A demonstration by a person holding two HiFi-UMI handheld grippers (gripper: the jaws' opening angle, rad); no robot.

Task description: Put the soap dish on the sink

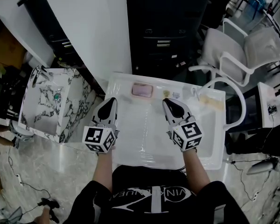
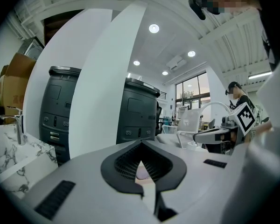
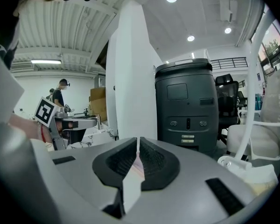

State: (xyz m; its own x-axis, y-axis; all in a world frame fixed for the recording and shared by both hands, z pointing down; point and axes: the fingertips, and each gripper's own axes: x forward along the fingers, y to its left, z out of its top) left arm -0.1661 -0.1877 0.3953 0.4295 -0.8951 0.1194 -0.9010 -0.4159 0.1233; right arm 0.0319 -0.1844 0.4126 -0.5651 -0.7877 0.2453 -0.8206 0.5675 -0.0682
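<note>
— The tongs: how do they stand?

— My left tongs (image 1: 113,100) and my right tongs (image 1: 165,101) hover side by side over the white basin (image 1: 144,134). Both pairs are pressed together, with nothing clamped between them.

— And the soap dish?

— The pink soap dish (image 1: 142,90) lies on the basin's far ledge, ahead of the two tips and between them, touching neither. It shows as a pink patch through each pair's narrow slit. The marble sink (image 1: 46,108) stands off to my left, well apart from the dish. Dark cabinets (image 1: 165,27) stand behind the surface, white chairs (image 1: 242,50) to my right.
</note>
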